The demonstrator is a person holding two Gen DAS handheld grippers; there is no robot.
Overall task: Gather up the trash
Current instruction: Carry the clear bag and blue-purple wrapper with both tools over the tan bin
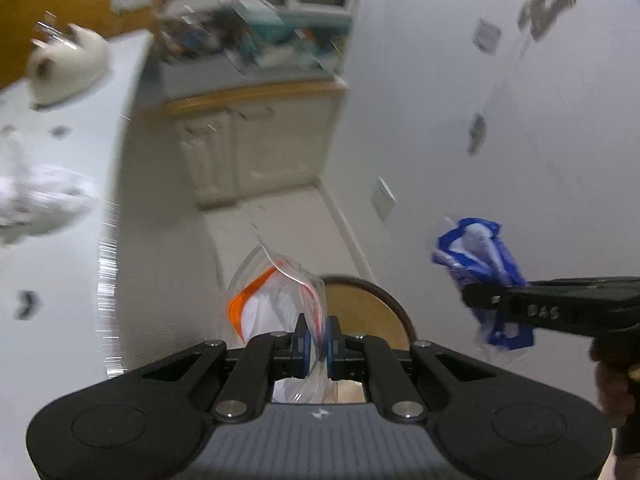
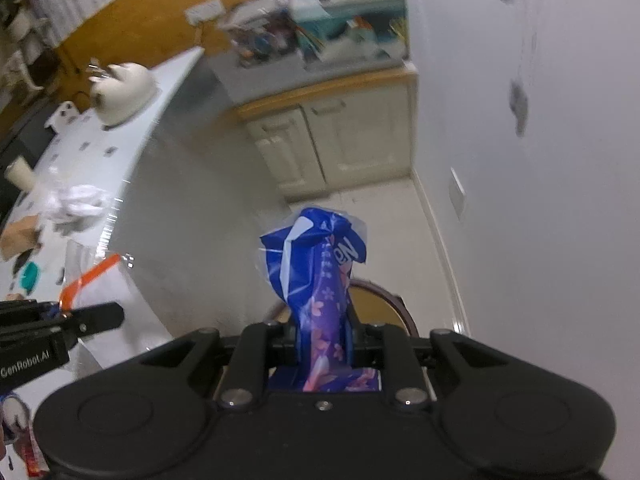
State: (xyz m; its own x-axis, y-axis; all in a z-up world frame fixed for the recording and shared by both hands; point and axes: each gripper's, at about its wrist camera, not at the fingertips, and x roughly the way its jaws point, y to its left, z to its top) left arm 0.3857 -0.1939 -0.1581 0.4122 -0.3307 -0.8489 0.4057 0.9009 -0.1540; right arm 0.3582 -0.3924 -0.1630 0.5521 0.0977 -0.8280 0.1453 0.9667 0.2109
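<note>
We have the left gripper [image 1: 316, 340] clenched on a clear zip bag [image 1: 276, 300] and the right gripper [image 2: 324, 344] clenched on a blue wrapper [image 2: 316, 272], both off the bench's [image 2: 120, 152] edge; we should centre each over the round bin [image 1: 364, 312] below before letting go

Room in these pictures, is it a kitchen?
Probably a home kitchen: cream cupboards under a cluttered worktop, a white kettle on the long white counter, and wall sockets.
</note>
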